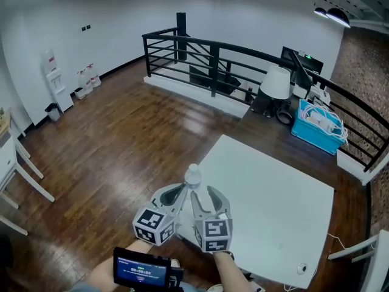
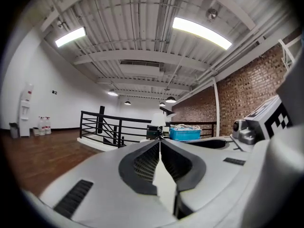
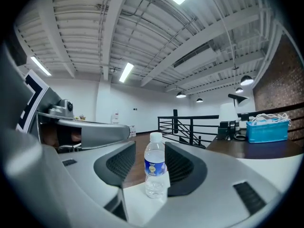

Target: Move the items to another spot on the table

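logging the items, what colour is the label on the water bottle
Blue label on the clear water bottle; the right gripper view shows it best.

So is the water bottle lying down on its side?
No, the water bottle stands upright on the white table, with its cap on top.

White table [image 1: 276, 215], one clear blue-labelled water bottle [image 1: 192, 177] upright by its left edge.

text: none legible | bottle [image 3: 155, 167] label — blue, print too small | screen [image 1: 141, 269] — blurred
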